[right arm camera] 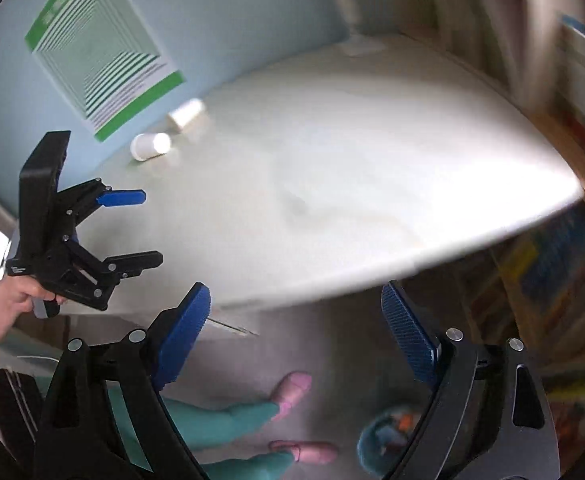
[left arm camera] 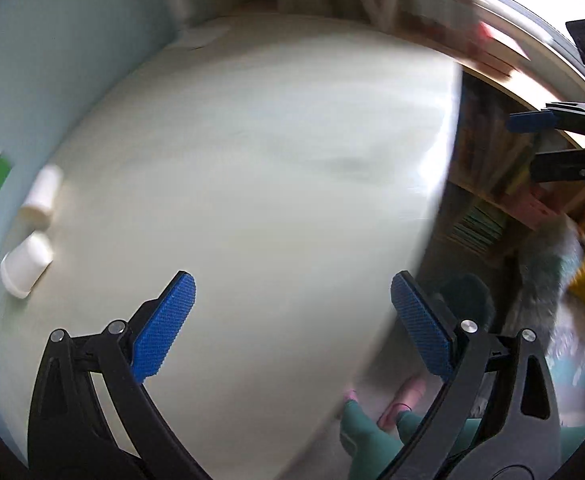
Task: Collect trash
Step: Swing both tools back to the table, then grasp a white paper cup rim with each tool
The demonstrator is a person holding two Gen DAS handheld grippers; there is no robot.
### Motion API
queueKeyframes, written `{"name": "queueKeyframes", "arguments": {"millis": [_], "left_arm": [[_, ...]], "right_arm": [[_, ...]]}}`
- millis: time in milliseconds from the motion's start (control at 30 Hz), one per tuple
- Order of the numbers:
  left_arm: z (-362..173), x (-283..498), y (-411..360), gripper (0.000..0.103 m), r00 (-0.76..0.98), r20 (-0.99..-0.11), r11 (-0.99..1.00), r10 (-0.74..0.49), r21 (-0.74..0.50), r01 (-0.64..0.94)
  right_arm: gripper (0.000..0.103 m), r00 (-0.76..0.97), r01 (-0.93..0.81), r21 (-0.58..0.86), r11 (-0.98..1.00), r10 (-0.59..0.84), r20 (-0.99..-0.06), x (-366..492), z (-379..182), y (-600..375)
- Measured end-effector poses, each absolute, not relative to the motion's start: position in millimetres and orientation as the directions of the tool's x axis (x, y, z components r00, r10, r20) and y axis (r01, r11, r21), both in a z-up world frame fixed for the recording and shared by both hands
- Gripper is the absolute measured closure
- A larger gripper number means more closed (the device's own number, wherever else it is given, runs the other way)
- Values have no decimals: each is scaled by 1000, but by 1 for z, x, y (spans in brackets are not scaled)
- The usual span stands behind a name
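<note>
Both my claws, left claw and right claw, stand wide and hold nothing. Two white cups lie tipped near the blue wall, far across the table; they may roll away if nudged. Nothing blocks them; a bin waits below.

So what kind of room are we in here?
Most likely a home room, perhaps a child's bedroom or study. A white table stands against a pale blue wall with a green-bordered poster, and shelves packed with books sit alongside. Two white cups lie tipped on the table.
</note>
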State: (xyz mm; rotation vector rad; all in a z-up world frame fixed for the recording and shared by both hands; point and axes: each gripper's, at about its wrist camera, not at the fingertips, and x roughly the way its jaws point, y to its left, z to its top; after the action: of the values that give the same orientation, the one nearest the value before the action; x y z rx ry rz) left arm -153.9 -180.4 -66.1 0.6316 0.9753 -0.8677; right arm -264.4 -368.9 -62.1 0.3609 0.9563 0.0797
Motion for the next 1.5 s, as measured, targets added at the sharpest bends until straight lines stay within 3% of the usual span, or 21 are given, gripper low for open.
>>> {"name": "queueKeyframes", "arguments": {"millis": [333, 900, 1167, 1500], "left_arm": [[-59, -35, -74, 7, 390, -888, 746, -244, 85, 661], [-70, 68, 26, 7, 430, -894, 899, -125, 81, 430], [-77, 107, 40, 7, 422, -895, 898, -140, 65, 436], [-105, 166, 48, 7, 362, -906, 860, -219, -5, 510]], "right_arm": [[16, 520, -134, 320, 938, 342, -783, -97, -54, -287], [16, 402, -415, 277, 867, 448, -798, 103, -58, -178], [16, 411, -425, 221, 878, 404, -817, 170, -72, -145], [19, 433, -314, 136, 940, 269, -860, 230, -115, -114]]}}
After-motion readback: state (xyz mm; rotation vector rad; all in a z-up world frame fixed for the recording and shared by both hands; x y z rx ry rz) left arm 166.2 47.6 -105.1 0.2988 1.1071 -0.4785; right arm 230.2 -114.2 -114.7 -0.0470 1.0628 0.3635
